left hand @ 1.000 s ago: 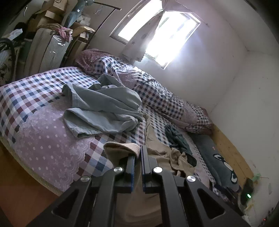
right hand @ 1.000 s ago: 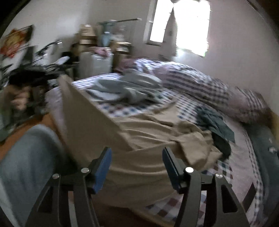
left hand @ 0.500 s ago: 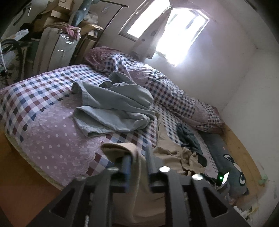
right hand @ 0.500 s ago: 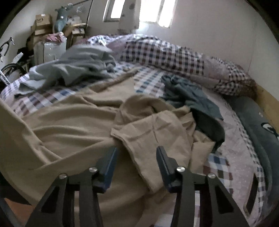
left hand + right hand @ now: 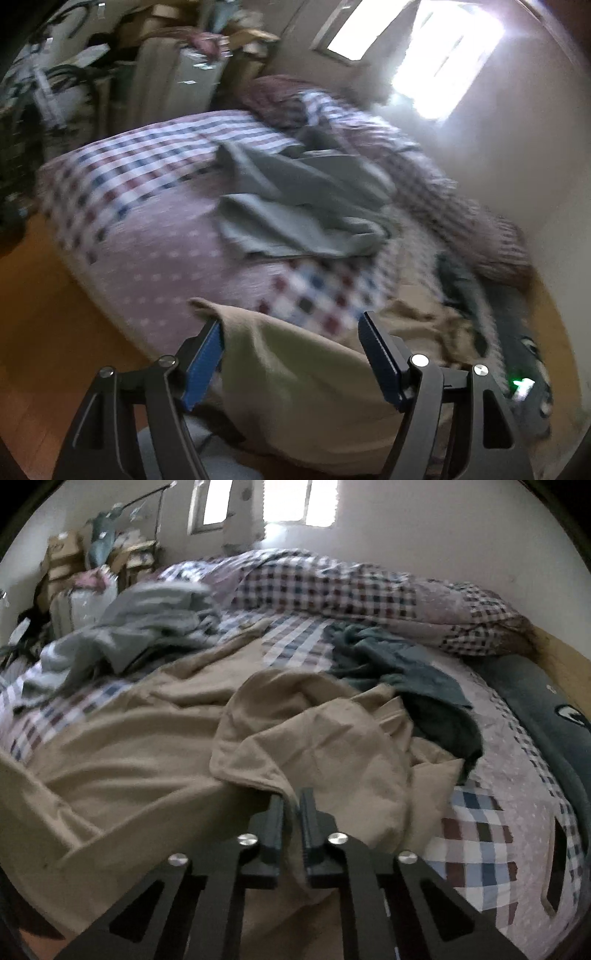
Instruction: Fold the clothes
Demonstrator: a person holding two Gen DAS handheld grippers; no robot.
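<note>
The wide bed with its checked and dotted purple cover [image 5: 476, 834] is the landmark here. Across its near half lies the big tan cloth garment [image 5: 155, 746], crumpled and unfolded, its long axis running from the bed's near edge, where it spills over the side, up toward the checked bolster pillow [image 5: 369, 590] at the far side. Beyond it on the bed, toward the left, sits a heap of pale grey-blue clothing [image 5: 303, 206]; a smaller dark teal garment [image 5: 413, 679] lies bunched against the tan one's far right corner.

The right gripper [image 5: 291, 812] is clamped on a rolled edge of the tan garment at the bed's near side, jaws nearly together with cloth between them. The left gripper [image 5: 291, 350] stands wide apart, the tan cloth draped between its blue pads [image 5: 205, 358] without being pinched. Both hands sit at the garment's near end, so I judge any spreading or folding would run away from them, along its length.

No brand, label or writing is readable.
</note>
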